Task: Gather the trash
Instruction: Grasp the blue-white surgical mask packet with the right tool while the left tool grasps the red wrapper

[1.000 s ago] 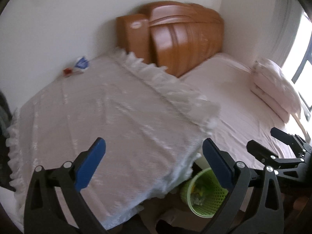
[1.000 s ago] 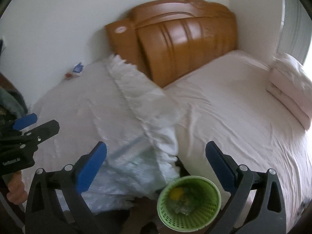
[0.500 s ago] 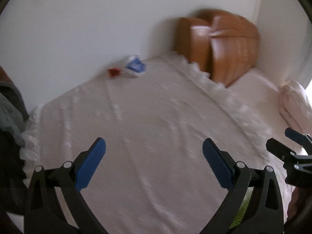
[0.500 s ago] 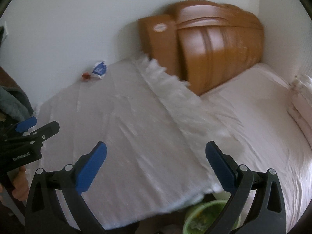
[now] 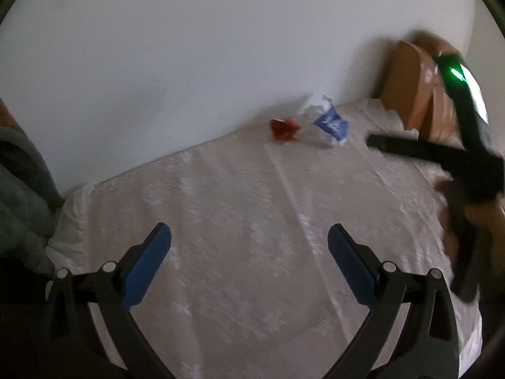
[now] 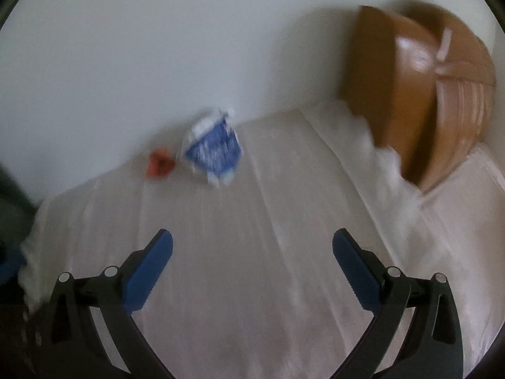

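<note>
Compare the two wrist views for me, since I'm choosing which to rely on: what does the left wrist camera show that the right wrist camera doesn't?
Only the left wrist view shows the right gripper from the side, reaching in over the cloth with a green light on its body, and grey fabric at the left edge. Only the right wrist view shows the wooden headboard nearly whole and some pink sheet beside it. Both show the red scrap, the blue-and-white wrapper next to it by the wall, the white cloth, and open jaws with nothing held.
</note>
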